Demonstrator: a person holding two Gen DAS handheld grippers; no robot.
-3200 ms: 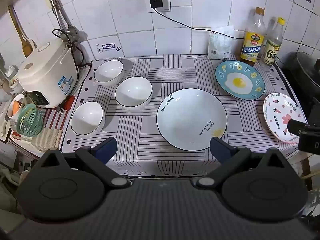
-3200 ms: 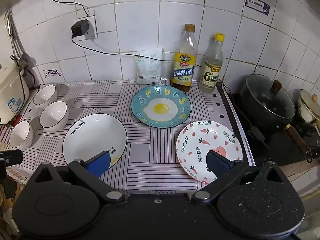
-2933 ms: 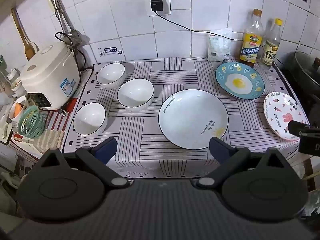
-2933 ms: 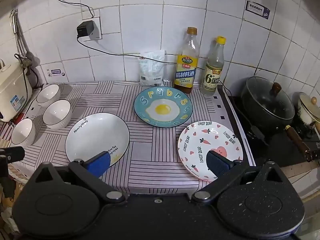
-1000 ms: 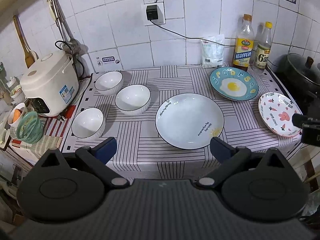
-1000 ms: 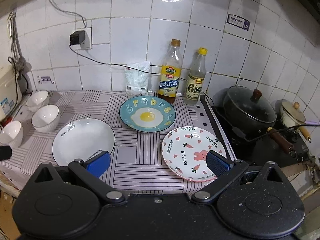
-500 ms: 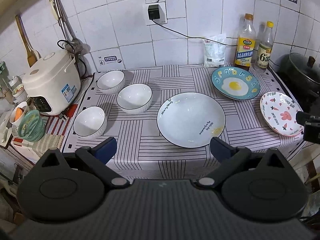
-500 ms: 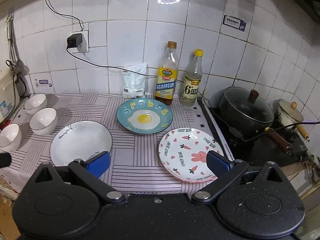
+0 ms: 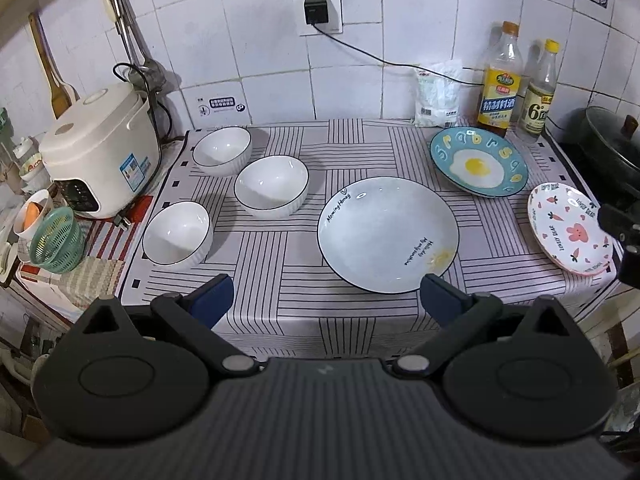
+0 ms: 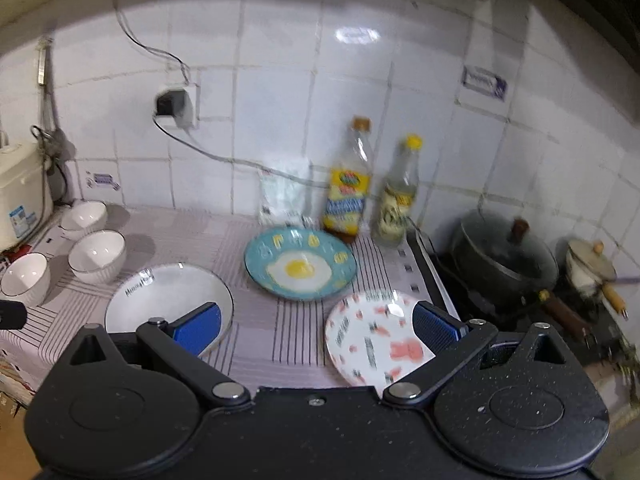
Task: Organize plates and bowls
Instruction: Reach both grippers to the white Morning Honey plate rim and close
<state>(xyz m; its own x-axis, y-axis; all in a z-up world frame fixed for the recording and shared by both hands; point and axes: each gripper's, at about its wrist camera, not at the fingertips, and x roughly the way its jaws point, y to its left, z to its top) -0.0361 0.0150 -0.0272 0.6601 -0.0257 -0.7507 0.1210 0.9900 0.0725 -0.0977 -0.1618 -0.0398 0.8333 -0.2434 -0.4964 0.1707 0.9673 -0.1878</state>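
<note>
White wall tiles back a worktop (image 9: pixel 360 320) draped in a grey-and-white striped cloth, where nothing is stacked yet. Toward the left of the left wrist frame sit three white ribbed ceramic bowls: the rear bowl (image 9: pixel 222 152), the middle bowl (image 9: pixel 272 187) and the near bowl (image 9: pixel 177 233), each apart from the others. At centre lies the large pale blue-white plate with a dark rim (image 9: pixel 387 234), the teal fried-egg plate (image 9: pixel 478 161) sits to its upper right, and the pink rabbit-and-carrot plate (image 9: pixel 568 233) rests at the right edge of the cloth. Both tools hover short of the crockery: the left hand-held gripper (image 9: pixel 326 298) has its blue pads spread wide and empty, and so does the right hand-held gripper (image 10: pixel 316 326), whose frame is motion-blurred. A sensible start is probably nesting bowls: pinch one rim squarely, lift clear, lower it centred. The pink plate overhangs slightly, so it seems best approached from the worktop side.
</note>
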